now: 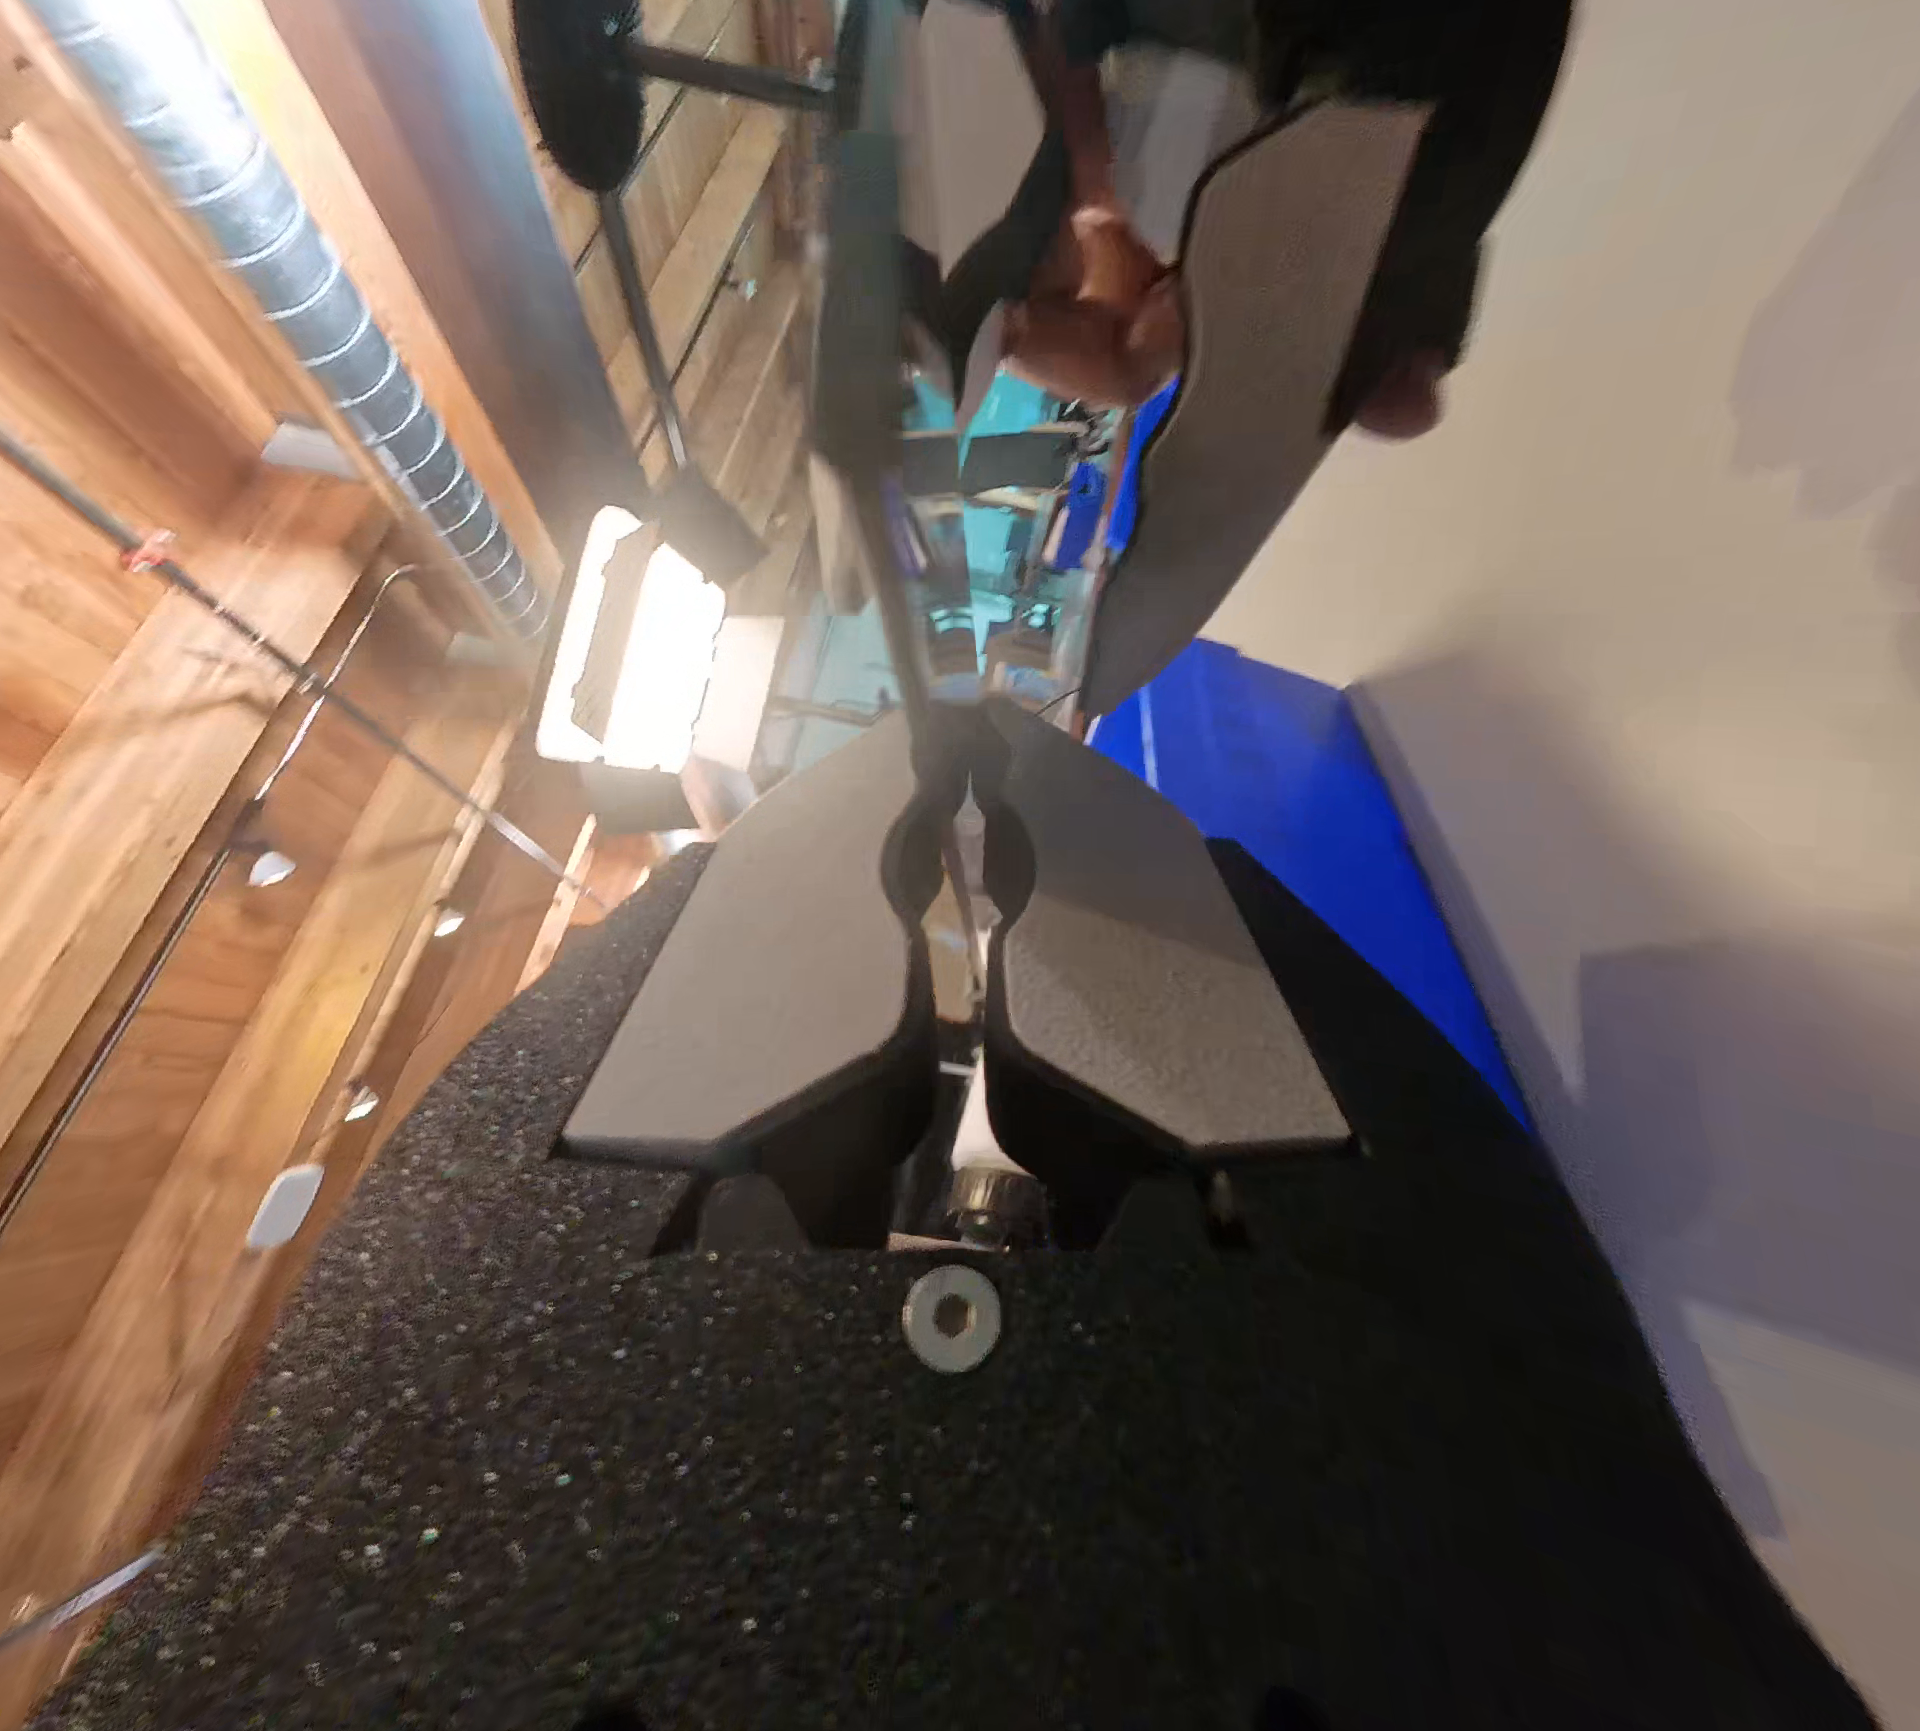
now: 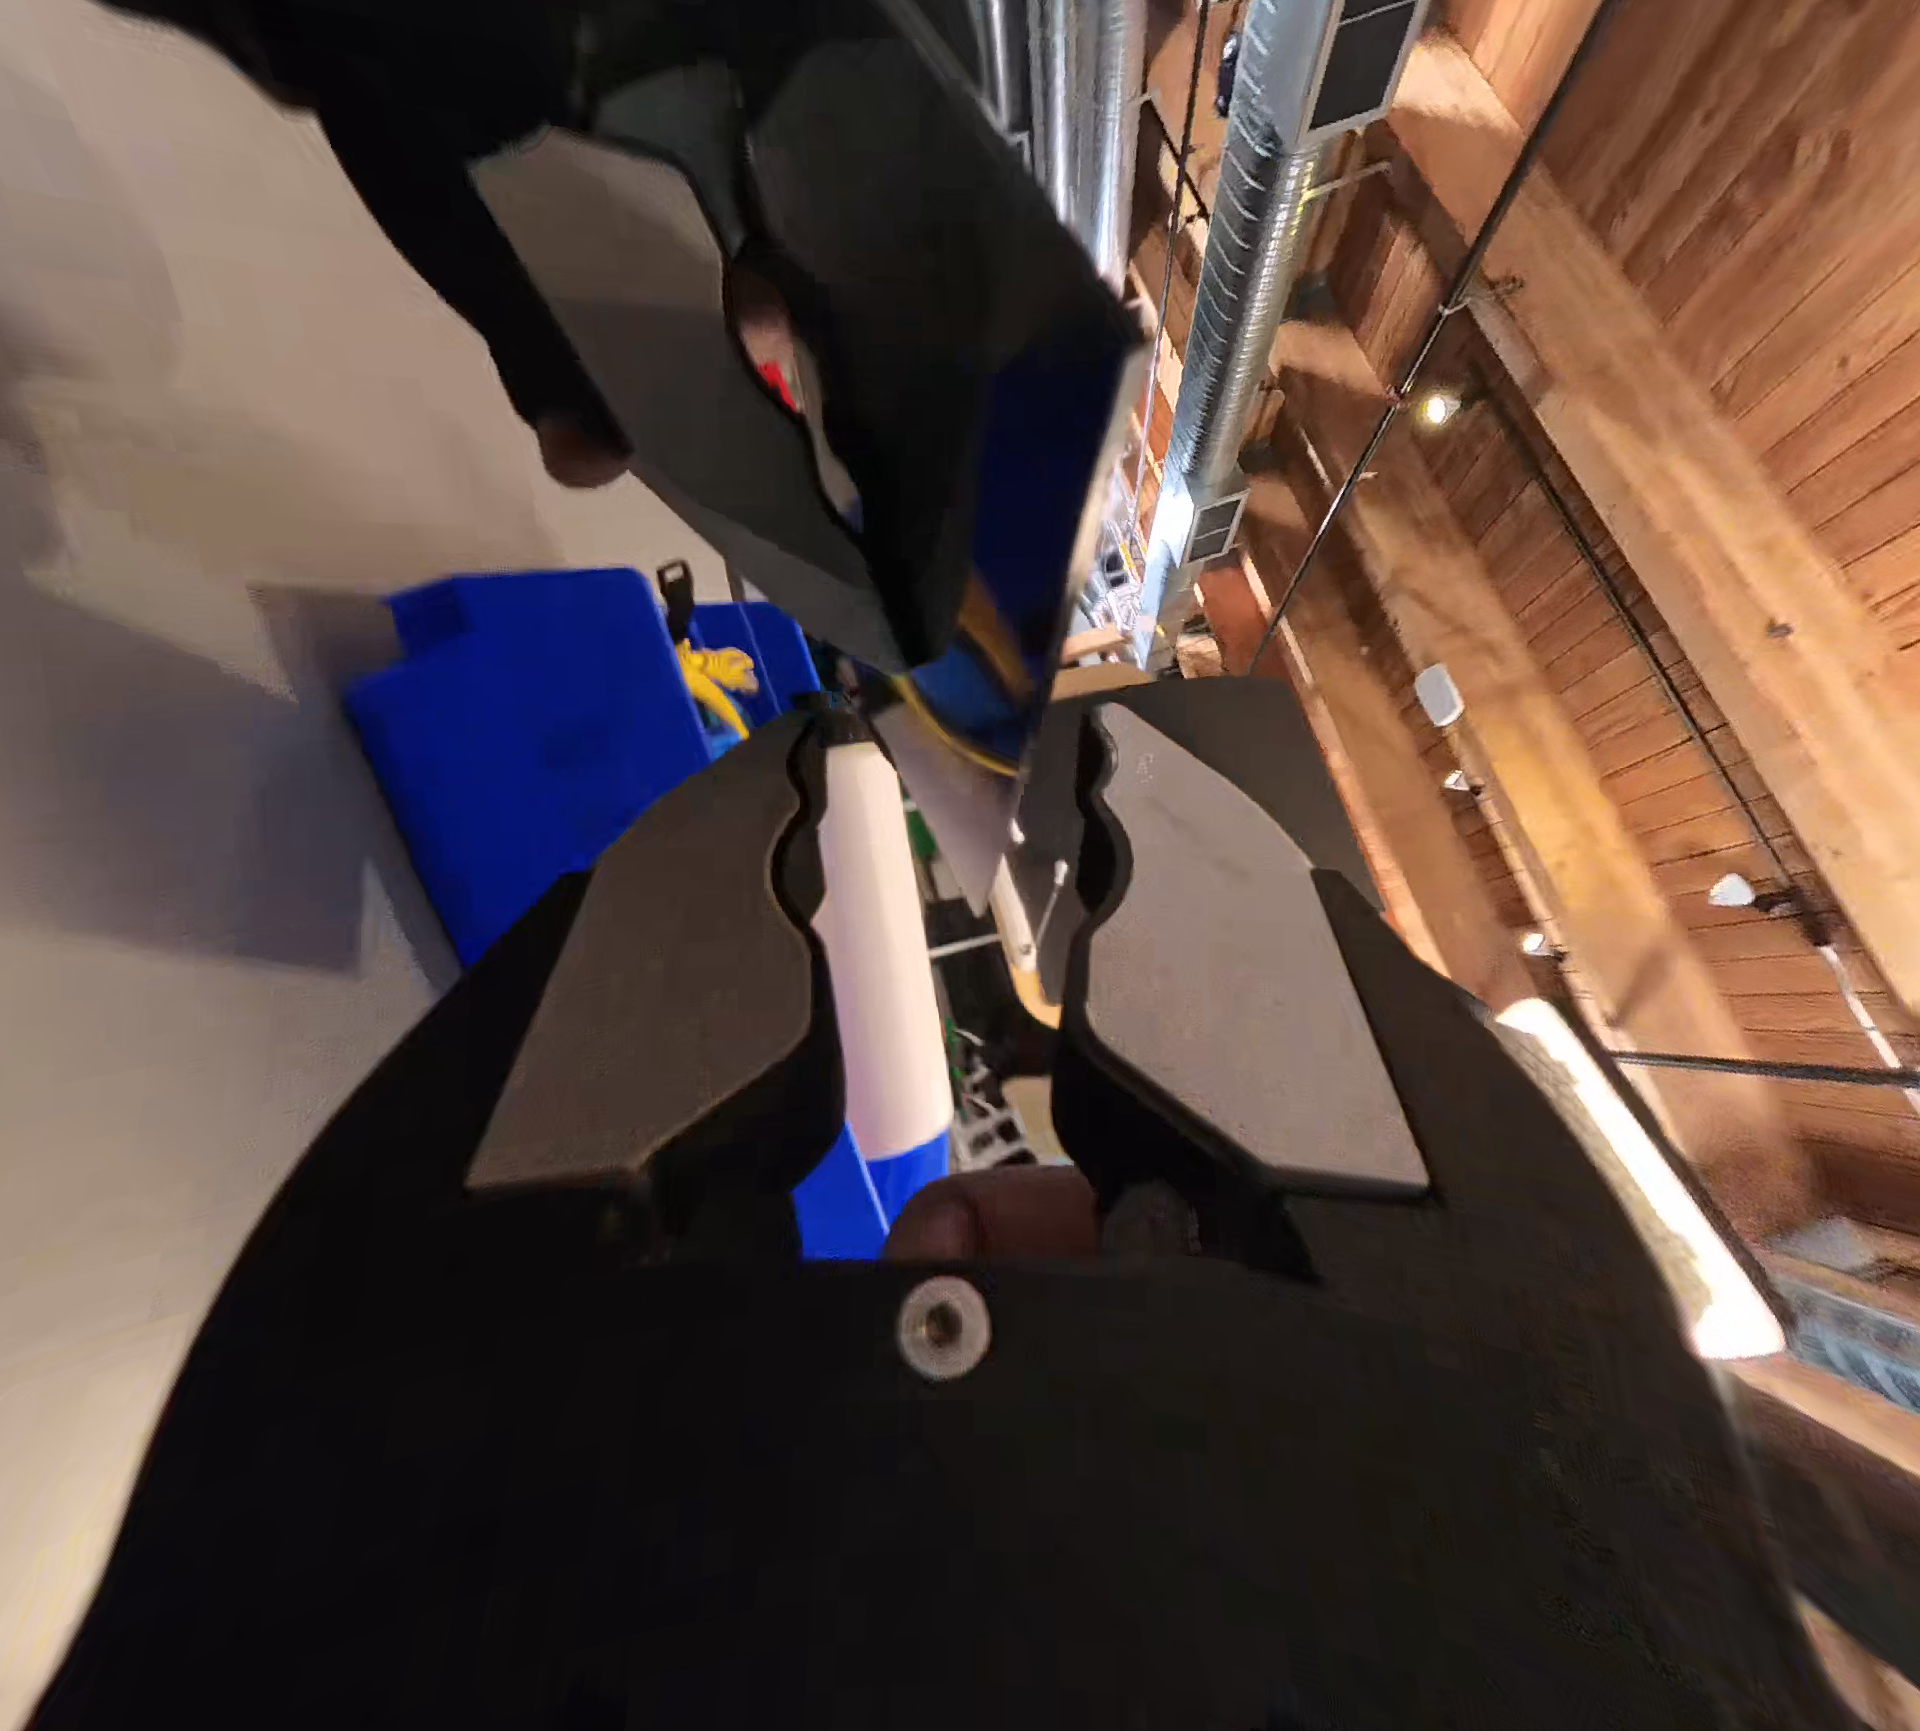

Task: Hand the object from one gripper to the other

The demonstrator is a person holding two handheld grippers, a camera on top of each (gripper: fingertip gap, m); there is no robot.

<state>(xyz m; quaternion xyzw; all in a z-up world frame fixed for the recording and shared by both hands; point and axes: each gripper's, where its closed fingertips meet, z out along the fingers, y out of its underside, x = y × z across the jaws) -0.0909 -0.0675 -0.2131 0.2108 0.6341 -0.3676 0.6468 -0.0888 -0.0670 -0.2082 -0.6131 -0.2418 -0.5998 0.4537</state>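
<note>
Against the left side of the right wrist view lies a pale surface [image 2: 156, 434], broad and bare, with a blue bin [image 2: 520, 725] set on it near the middle. Next comes the right gripper [image 2: 945, 736], its jaws parted with a clear gap between them and nothing clamped. A white tube [image 2: 883, 933] shows through that gap, close to the left-hand finger (whether it touches, I cannot tell). From above, the left gripper [image 2: 883, 621] reaches in holding a flat dark plate [image 2: 987, 434], glossy and tilted. The plate's lower corner dips into the gap at the right gripper's fingertips, nearer the right-hand finger. No contact with either finger can be made out. Right of that, wooden boards [image 2: 1662, 331] and a silver duct [image 2: 1226, 310] fill the frame, well clear of both tools.

Over in the left wrist view, the wood and duct take up the left side, then a bright lamp panel [image 1: 634, 642]. At the centre the left gripper's jaws stand almost together, pinching the plate's near edge. Seen edge-on, the plate is a thin line running up and away. The right gripper sits blurred at the top, one grey finger pad [image 1: 1247, 382] well to the right of the plate's edge. The blue bin and the pale surface lie along the right side.
</note>
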